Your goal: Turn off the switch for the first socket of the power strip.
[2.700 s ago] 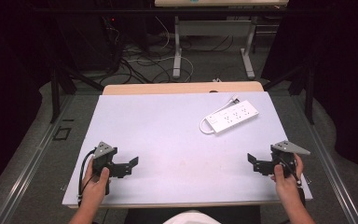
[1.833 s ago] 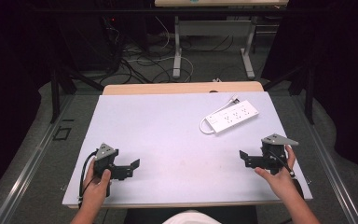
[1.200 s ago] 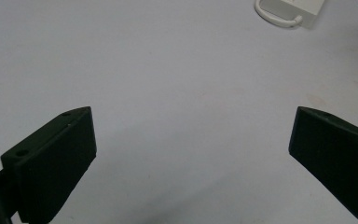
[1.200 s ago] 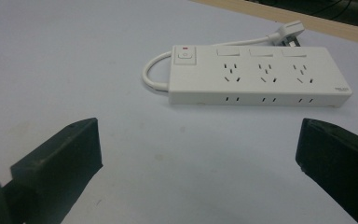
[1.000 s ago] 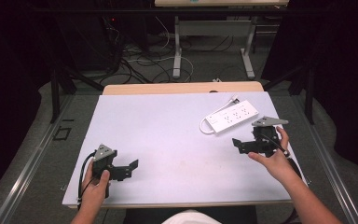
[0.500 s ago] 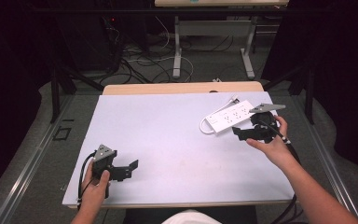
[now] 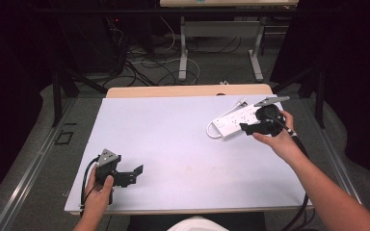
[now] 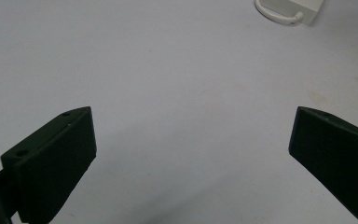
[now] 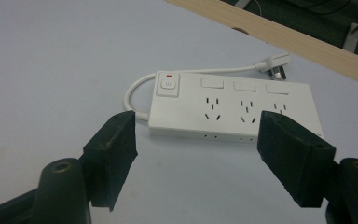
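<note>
A pale grey table top (image 7: 173, 139) sits in a dark room, with cables on the floor beyond it. Your right gripper (image 7: 248, 127) hovers at the near edge of the white power strip (image 7: 236, 119) at the table's far right, jaws spread wide and apart from it. The strip lies flat, its cord (image 9: 135, 93) looped beside the switch end. Your left gripper (image 7: 136, 174) rests near the front left corner, jaws wide open over bare table.
</note>
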`<state>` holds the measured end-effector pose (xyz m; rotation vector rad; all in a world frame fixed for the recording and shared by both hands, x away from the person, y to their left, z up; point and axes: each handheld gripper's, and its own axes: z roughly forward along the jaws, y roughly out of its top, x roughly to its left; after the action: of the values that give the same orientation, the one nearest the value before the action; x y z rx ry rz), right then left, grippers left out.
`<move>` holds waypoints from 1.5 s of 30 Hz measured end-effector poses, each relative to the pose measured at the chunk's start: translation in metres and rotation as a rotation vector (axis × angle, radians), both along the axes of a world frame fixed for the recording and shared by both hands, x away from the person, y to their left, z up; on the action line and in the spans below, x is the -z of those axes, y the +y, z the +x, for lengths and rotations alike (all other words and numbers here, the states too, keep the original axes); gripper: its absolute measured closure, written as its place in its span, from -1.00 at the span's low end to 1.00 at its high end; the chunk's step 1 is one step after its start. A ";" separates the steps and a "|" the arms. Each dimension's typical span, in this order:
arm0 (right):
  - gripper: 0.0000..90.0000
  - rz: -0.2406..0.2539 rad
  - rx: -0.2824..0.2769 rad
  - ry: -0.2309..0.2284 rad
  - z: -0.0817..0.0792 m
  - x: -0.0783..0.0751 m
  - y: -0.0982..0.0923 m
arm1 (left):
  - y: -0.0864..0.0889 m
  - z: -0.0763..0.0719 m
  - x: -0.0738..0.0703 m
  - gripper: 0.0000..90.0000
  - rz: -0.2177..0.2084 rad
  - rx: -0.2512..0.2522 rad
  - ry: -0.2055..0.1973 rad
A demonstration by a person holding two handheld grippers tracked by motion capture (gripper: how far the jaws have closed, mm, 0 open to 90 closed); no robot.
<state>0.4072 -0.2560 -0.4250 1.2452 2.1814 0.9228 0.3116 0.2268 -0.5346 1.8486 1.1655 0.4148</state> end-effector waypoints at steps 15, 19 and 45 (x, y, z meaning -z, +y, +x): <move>-0.14 -0.038 -0.025 0.062 0.026 -0.008 0.010 | 0.000 0.000 0.000 -0.99 -0.001 0.000 0.002; -0.09 -0.064 -0.030 0.082 0.033 -0.010 0.013 | 0.000 0.000 0.000 -0.99 -0.001 0.001 0.002; 0.10 -0.188 -0.009 0.110 0.071 -0.007 0.025 | 0.000 0.000 0.001 -0.99 0.000 0.004 0.003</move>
<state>0.4778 -0.2308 -0.4176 1.2221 2.2999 0.6484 0.3117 0.2264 -0.5351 1.8518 1.1641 0.4099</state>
